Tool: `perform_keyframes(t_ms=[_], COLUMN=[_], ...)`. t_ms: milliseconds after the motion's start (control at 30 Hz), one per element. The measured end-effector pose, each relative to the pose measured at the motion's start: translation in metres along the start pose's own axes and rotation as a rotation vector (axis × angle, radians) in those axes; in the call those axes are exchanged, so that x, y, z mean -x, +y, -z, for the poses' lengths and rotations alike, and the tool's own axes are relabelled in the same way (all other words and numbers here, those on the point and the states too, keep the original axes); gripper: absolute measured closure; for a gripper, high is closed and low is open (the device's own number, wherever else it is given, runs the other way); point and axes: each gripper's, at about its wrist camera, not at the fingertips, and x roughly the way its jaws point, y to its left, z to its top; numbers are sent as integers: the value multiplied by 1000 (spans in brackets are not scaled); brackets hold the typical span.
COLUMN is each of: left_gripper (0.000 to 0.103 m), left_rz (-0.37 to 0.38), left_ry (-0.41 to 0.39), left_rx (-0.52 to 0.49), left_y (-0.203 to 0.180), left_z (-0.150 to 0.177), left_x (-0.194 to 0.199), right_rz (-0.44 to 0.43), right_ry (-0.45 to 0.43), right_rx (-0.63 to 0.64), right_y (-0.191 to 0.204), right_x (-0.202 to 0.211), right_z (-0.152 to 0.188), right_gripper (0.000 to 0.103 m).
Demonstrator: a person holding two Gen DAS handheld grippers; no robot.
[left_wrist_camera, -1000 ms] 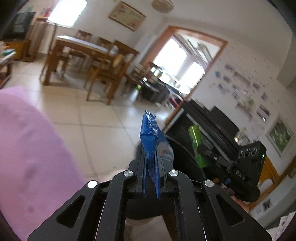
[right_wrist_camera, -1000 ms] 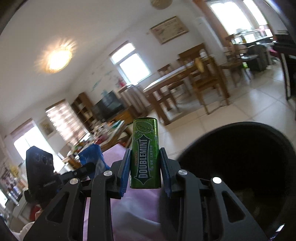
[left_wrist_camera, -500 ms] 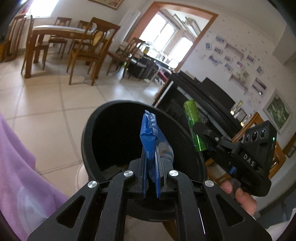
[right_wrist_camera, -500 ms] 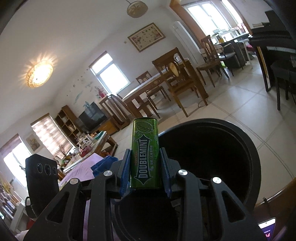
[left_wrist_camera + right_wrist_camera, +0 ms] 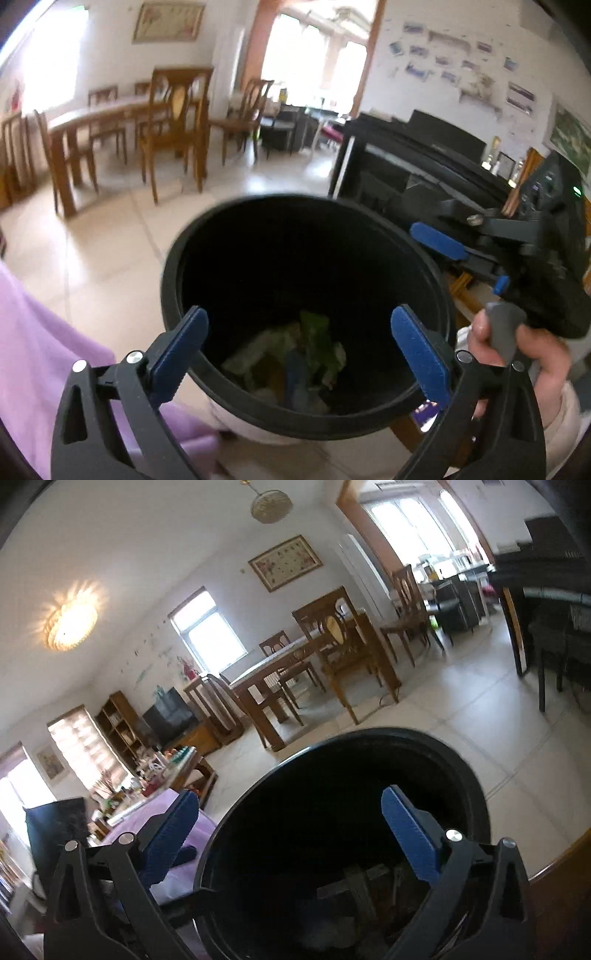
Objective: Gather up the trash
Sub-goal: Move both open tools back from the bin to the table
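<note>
A round black trash bin (image 5: 173,266) stands on the tiled floor right below both grippers. Trash (image 5: 303,354) lies at its bottom: pale wrappers, green pieces and a blue wrapper. My left gripper (image 5: 301,350) is open and empty over the bin's near rim. My right gripper (image 5: 291,830) is open and empty over the same bin (image 5: 476,797). In the left wrist view the right gripper (image 5: 458,254) shows at the bin's right side, held by a hand (image 5: 517,343).
A lilac cloth (image 5: 40,347) lies at the left, close to the bin. A wooden dining table with chairs (image 5: 122,136) stands further back. A black piano (image 5: 413,170) stands right behind the bin. Tiled floor (image 5: 99,240) lies between them.
Both grippers have opened. The blue wrapper has left the left gripper and the green Doublemint pack has left the right one. Both grippers have tilted down over the bin.
</note>
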Motion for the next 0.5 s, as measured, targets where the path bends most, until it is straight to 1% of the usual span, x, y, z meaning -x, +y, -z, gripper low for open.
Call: perform_keyframes(t_ms=[33, 100, 267, 367, 500], left_gripper=[5, 5, 5, 5, 5], left_rz=[0, -25, -47, -73, -136], left_ry=[-4, -17, -27, -44, -88], left_rx=[-13, -12, 47, 82, 126], left_y=[0, 2, 20, 33, 61], left_z=[0, -1, 1, 5, 17], left_x=[3, 10, 30, 51, 91], right_rz=[7, 14, 24, 24, 17], right_ry=[1, 3, 28, 49, 81], right_rx=[13, 15, -6, 12, 55], right_y=[1, -1, 0, 7, 25], right_x=[-1, 0, -5, -9, -16], right_z=[-1, -2, -1, 1, 5], right_gripper=[5, 5, 5, 5, 5])
